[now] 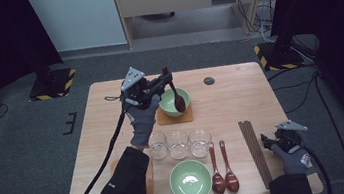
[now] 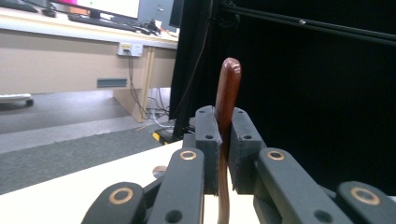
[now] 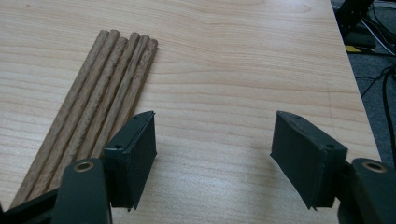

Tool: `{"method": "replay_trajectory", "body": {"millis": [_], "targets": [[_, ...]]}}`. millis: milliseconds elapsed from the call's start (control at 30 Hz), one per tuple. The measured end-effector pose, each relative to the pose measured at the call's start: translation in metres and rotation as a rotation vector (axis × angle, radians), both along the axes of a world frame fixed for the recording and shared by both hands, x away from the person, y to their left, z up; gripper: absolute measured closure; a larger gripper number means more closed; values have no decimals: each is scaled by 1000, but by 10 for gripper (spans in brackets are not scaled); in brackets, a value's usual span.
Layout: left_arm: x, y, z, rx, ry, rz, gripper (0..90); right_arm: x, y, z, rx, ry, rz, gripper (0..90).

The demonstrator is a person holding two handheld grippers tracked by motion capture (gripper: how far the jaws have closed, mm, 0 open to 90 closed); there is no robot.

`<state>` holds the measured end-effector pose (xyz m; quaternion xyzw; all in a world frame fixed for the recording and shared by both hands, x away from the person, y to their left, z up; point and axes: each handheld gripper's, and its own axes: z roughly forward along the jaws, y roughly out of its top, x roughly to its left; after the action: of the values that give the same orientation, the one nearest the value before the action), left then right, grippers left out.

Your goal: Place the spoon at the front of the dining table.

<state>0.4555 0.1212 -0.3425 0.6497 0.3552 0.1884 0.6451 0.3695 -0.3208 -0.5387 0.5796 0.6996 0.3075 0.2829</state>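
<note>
High view, near edge first: a green bowl (image 1: 190,181) sits empty at the front of the counter (image 1: 240,93), two dark wooden spoons (image 1: 223,168) lie just beside it, and a bundle of chopsticks (image 1: 255,151) lies near the right edge. The right gripper (image 1: 270,143) hovers low just beside the chopsticks; in the right gripper view its jaws stand wide with nothing but bare wood between them, the sticks (image 3: 88,116) off to one side.

Mid-counter: three clear glasses (image 1: 178,144) in a row.

Farther back: the left gripper (image 1: 163,78) is clamped on the handle of a third spoon (image 1: 177,99), its scoop hanging over the far green bowl (image 1: 174,102) on a brown mat (image 1: 174,116). Left gripper view confirms the pinch: handle (image 2: 227,93) sticks up between the closed pads.

Step in hand, as I judge it: setting the spoon into the far bowl. Next calls for lowering the scoop inside the rim, then releasing. The right gripper likely needs to shift over the sticks before it can close on any.
</note>
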Motion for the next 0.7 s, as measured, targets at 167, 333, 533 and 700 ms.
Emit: {"method": "replay_trajectory", "body": {"millis": [167, 333, 533, 700], "targets": [[8, 8, 1, 0, -3, 25, 834, 0, -2, -3, -7, 9, -4, 301], [19, 15, -1, 3, 5, 54, 834, 0, -3, -5, 9, -3, -3, 292], [32, 20, -6, 6, 25, 78, 833, 0, -3, -5, 8, -3, -6, 284], [40, 22, -7, 15, 27, 97, 834, 0, -4, -5, 22, 4, -8, 277]]}}
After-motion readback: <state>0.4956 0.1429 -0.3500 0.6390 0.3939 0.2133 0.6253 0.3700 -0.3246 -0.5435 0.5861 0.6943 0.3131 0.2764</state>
